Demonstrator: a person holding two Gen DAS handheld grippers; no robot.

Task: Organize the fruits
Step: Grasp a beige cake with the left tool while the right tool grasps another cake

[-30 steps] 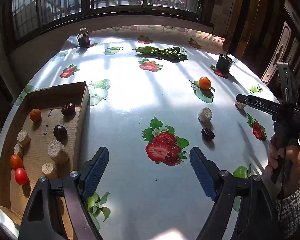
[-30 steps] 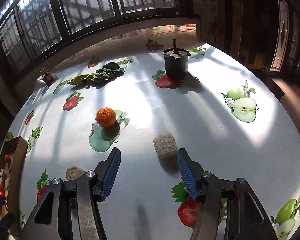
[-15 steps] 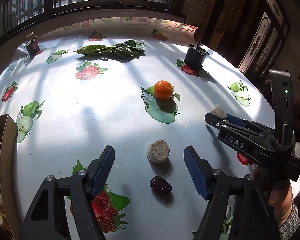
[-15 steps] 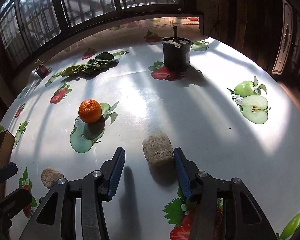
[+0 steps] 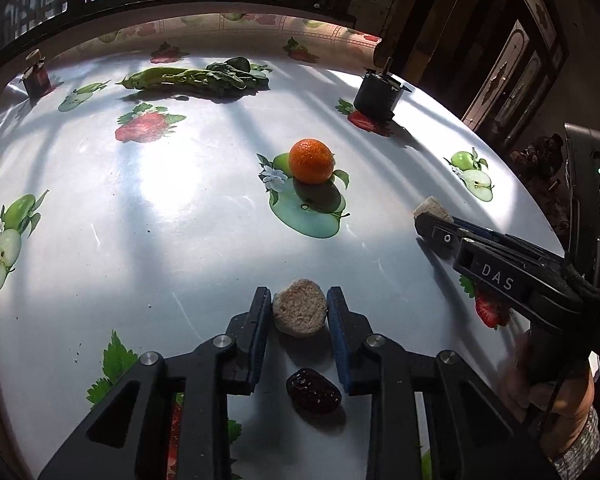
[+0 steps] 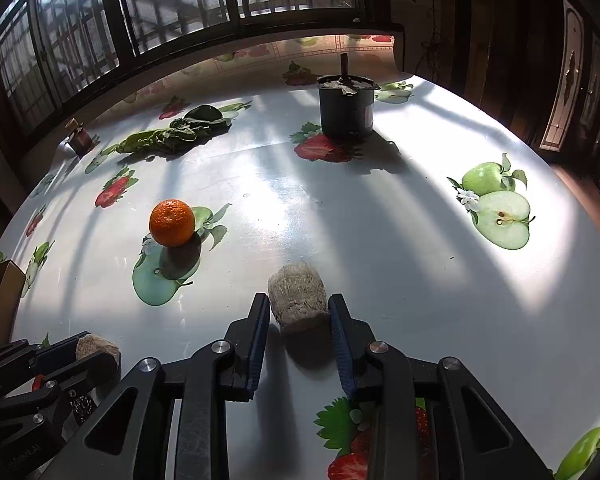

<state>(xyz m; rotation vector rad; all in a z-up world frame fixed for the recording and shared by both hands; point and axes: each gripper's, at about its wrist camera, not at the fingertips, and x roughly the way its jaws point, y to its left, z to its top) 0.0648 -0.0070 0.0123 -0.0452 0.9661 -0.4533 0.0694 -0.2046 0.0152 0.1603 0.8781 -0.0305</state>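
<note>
In the left wrist view my left gripper (image 5: pixel 298 294) has its jaws closing, and both blue pads press a beige round piece (image 5: pixel 299 314) on the fruit-print table. A dark red date (image 5: pixel 314 394) lies just below it, under the jaws. An orange tangerine (image 5: pixel 312 161) sits farther back. In the right wrist view my right gripper (image 6: pixel 299 303) also has its jaws closing, and its pads touch both sides of a second beige piece (image 6: pixel 296 284). The tangerine (image 6: pixel 172 222) is to its left. The left gripper (image 6: pixel 96 354) shows at the lower left.
A black pot (image 6: pixel 346 106) stands at the back right, with leafy greens (image 6: pixel 176 134) and a small jar (image 6: pixel 80 138) at the back left. A cardboard box corner (image 6: pixel 4 292) shows at the left edge. A person's hand (image 5: pixel 556 392) holds the right gripper (image 5: pixel 428 224).
My left gripper swung right, away from the cardboard box, came down over the beige piece and closed on it. My right gripper stayed in place and closed on its beige piece.
</note>
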